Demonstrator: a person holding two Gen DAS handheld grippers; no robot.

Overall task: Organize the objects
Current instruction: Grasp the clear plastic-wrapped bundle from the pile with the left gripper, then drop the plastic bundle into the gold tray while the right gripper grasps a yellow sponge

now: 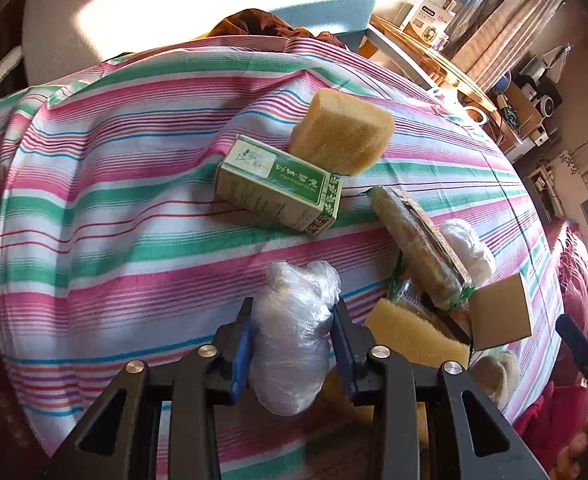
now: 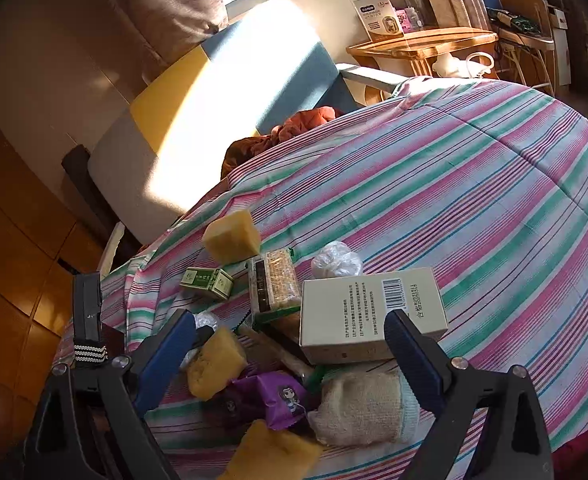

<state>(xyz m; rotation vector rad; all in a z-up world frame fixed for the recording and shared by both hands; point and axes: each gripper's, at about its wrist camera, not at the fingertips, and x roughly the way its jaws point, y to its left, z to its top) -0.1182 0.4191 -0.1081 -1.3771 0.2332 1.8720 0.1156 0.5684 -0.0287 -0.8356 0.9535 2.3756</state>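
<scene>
Between the left gripper's [image 1: 292, 316] pads sits the plastic-wrapped bundle [image 1: 294, 344], clamped, long axis running along the fingers; the right gripper [image 2: 290, 332] hovers open over the pile.

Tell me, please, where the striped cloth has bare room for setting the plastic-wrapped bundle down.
Bare striped cloth lies left of the green box and the left gripper holding the bundle. It is crowded to the right, around the snack packet and sponge.

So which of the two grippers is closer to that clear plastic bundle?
Left. The left gripper is shut on the plastic bundle, pads pressing both its sides. The right gripper is open, hovering over the cream box and the sock.
</scene>
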